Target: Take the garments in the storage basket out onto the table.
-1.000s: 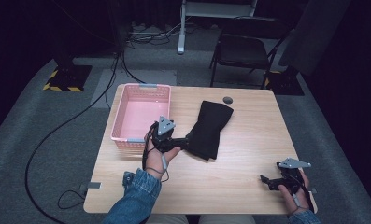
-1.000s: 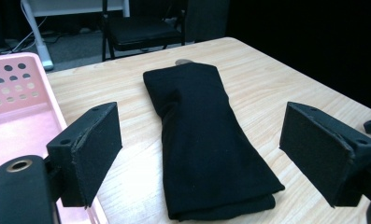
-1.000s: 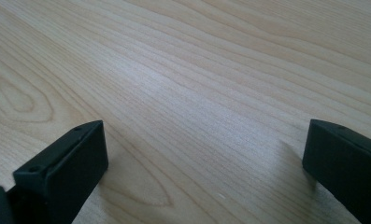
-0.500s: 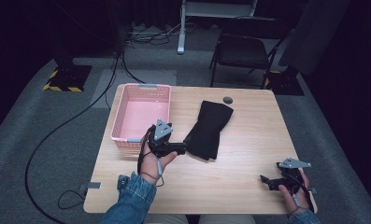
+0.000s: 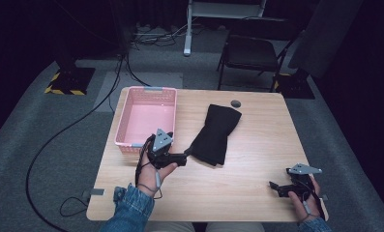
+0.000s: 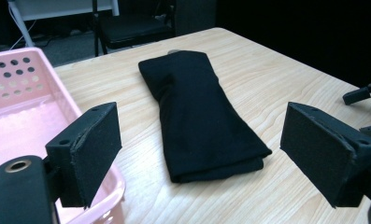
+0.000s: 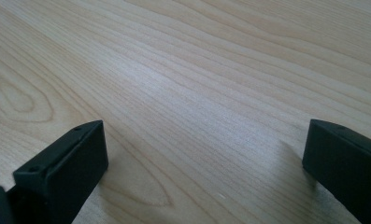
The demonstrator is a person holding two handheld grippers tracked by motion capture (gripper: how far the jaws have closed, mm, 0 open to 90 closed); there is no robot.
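— What's nearest you at the wooden table point(image 5: 247, 183)?

— Your right gripper point(image 5: 276, 187), low at the near right corner, jaws spread wide over bare wood, holding nothing.

— And your left gripper point(image 5: 184, 157)?

— It hovers just beside the pink basket point(image 5: 131, 121), jaws parted and empty, pointing at the near end of the folded black cloth point(image 5: 216, 134). From the left gripper view, the cloth point(image 6: 199, 116) lies flat between the two pads, untouched.

— Farther off?

— The cloth runs diagonally toward a small dark round object point(image 5: 236, 103) near the far edge. Beyond the table stands a black chair point(image 5: 252, 53).
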